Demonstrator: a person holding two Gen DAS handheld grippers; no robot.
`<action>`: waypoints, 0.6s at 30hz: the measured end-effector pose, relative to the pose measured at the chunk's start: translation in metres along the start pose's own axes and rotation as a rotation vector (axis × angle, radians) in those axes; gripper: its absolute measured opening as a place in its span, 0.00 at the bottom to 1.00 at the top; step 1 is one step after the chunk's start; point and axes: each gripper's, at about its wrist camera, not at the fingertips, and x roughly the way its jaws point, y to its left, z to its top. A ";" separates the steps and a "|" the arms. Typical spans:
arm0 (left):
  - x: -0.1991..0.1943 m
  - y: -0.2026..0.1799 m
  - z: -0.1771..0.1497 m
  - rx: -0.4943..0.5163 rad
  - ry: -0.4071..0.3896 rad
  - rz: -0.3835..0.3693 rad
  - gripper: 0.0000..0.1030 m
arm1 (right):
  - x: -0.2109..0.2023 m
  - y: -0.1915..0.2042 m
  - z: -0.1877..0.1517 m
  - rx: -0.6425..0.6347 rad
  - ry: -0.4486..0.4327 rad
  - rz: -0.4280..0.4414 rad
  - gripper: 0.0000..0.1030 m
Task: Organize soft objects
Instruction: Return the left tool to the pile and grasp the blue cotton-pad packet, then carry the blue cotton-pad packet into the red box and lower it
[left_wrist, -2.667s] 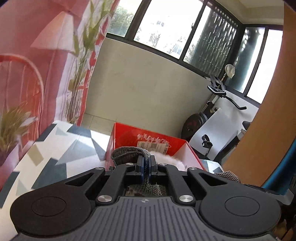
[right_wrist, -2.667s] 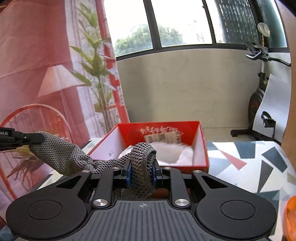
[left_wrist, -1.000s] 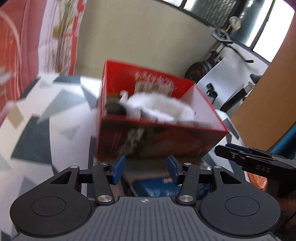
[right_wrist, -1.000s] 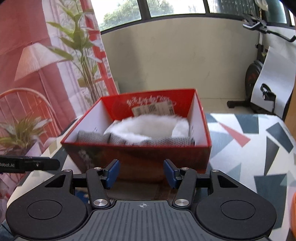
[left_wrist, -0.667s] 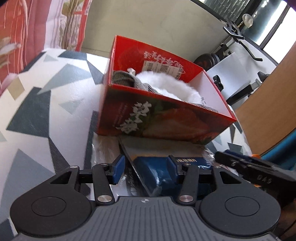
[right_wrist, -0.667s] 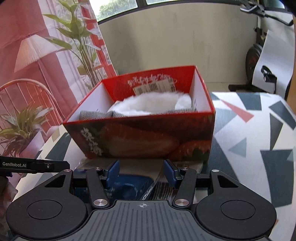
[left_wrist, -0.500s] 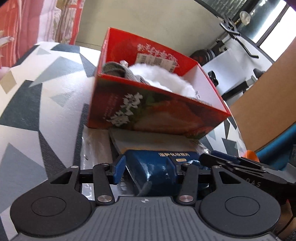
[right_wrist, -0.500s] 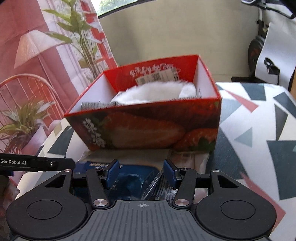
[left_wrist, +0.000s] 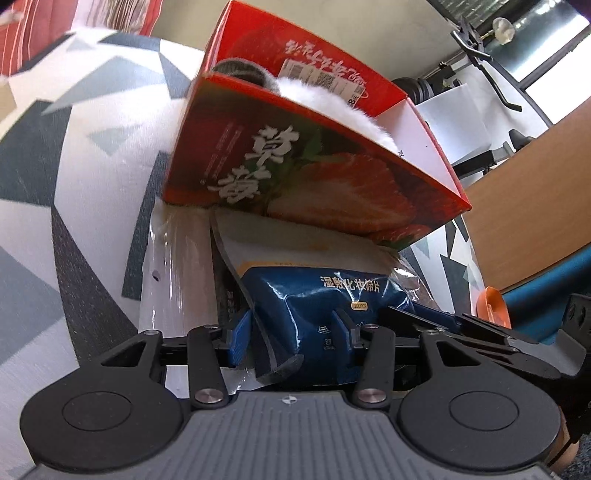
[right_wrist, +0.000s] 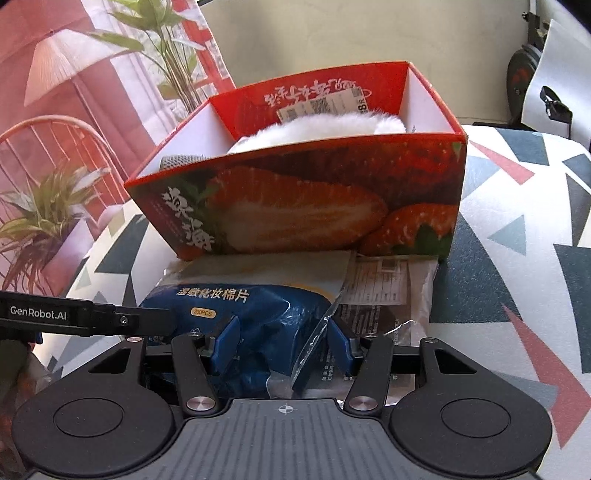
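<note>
A red strawberry-print box (left_wrist: 314, 177) (right_wrist: 314, 206) stands on the patterned tablecloth. Inside it lie a white fluffy thing (left_wrist: 332, 103) (right_wrist: 321, 129) and a grey knitted thing (left_wrist: 240, 72) (right_wrist: 181, 160). In front of the box lies a blue pack of cotton pads (left_wrist: 314, 295) (right_wrist: 236, 306). My left gripper (left_wrist: 291, 332) is open and low over the pack's left part, which sits between its blue pads. My right gripper (right_wrist: 282, 343) is open over the pack's right end, beside a clear plastic flap. Each gripper shows at the edge of the other's view.
A clear packet with a printed label (right_wrist: 384, 288) lies under the blue pack, by the box's right corner. A clear white bag (left_wrist: 177, 280) lies on the left. An orange object (left_wrist: 493, 306) sits at the table's right edge. An exercise bike stands behind.
Both grippers were shut on the grey knitted thing, which now lies in the box. Since a second ago both have sunk, open, until the blue pack sits between their fingers.
</note>
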 end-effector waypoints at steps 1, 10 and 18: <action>0.002 0.001 0.000 -0.004 0.004 -0.003 0.48 | 0.001 -0.001 -0.001 0.003 0.004 0.002 0.49; 0.007 0.002 -0.001 -0.001 0.010 -0.011 0.44 | 0.005 -0.002 0.000 -0.001 0.022 0.025 0.43; 0.002 -0.001 0.000 0.019 0.005 -0.007 0.43 | 0.002 0.007 0.002 -0.053 0.016 0.025 0.32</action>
